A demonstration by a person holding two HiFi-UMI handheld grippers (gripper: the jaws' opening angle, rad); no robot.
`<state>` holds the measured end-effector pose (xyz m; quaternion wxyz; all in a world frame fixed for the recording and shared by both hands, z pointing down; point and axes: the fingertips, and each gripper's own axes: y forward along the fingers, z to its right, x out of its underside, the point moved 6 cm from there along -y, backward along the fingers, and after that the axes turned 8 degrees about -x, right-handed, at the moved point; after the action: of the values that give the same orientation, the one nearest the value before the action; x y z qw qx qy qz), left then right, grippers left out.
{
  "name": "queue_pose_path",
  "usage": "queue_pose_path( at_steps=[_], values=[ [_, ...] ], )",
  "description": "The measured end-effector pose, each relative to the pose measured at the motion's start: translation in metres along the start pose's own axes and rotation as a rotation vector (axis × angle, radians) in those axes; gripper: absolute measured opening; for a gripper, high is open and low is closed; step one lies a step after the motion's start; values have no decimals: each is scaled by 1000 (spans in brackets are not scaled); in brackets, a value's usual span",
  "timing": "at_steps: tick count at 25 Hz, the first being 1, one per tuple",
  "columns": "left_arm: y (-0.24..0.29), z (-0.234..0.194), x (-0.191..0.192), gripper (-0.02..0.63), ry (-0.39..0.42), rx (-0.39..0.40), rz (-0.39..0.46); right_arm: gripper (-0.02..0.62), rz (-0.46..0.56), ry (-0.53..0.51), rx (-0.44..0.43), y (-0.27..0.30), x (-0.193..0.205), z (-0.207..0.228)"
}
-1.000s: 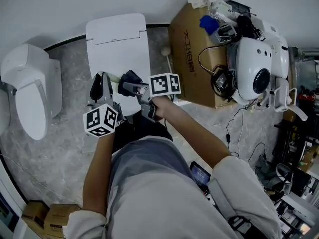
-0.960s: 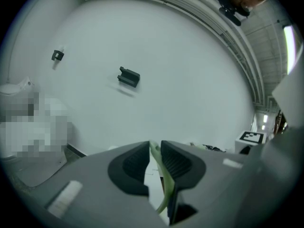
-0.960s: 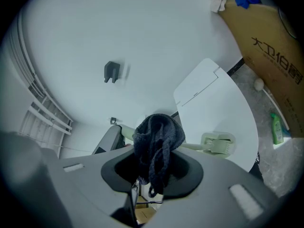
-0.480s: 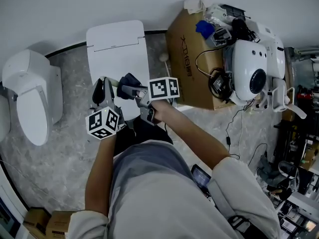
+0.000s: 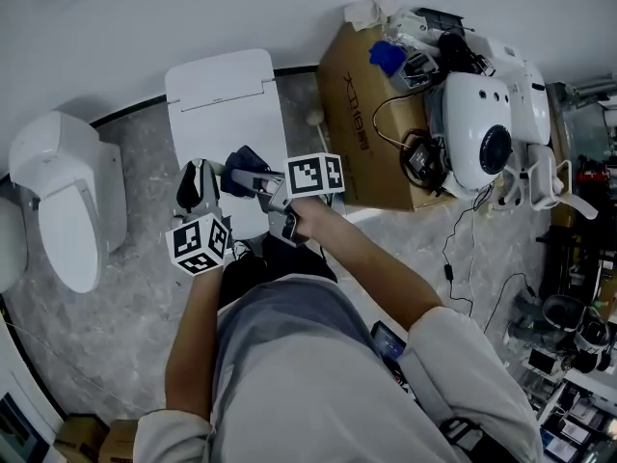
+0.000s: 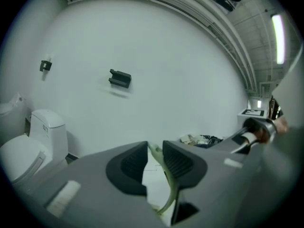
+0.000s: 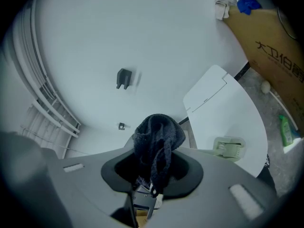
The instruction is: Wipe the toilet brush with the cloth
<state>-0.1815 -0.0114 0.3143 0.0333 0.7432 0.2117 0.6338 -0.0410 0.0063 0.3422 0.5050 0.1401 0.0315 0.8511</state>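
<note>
My left gripper (image 6: pixel 153 148) is shut on the thin pale green handle of the toilet brush (image 6: pixel 167 175), which curves down between its jaws. In the head view the left gripper (image 5: pixel 198 176) points up over the white toilet lid (image 5: pixel 227 90). My right gripper (image 7: pixel 154 164) is shut on a dark blue cloth (image 7: pixel 158 136) that bunches above its jaws. In the head view the cloth (image 5: pixel 245 162) sits just right of the left jaws. A pale green squarish piece (image 7: pixel 229 147), maybe the brush head, shows against the lid (image 7: pixel 223 108).
A second white toilet (image 5: pixel 60 196) stands at the left. A cardboard box (image 5: pixel 366 104) with cables and a white round device (image 5: pixel 487 133) fill the right. A white stick with a ball end (image 5: pixel 315 117) lies between lid and box. The floor is grey marble.
The head view has shifted a little. Both grippers stay close together over the lid, slightly farther up it, with the same holds.
</note>
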Motion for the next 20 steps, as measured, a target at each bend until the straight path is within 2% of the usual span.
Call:
queue_pose_path(
  at_steps=[7,11,20],
  values=[
    [-11,3,-2,0,32,15,-10,94,49,-54,10,-15,3,-10],
    [-20,4,-9,0,36,33,12,94,68,-151,42,-23,2,-18],
    [-54,5,-34,0,-24,74,64,94,113,-392,127,-44,8,-45]
  ],
)
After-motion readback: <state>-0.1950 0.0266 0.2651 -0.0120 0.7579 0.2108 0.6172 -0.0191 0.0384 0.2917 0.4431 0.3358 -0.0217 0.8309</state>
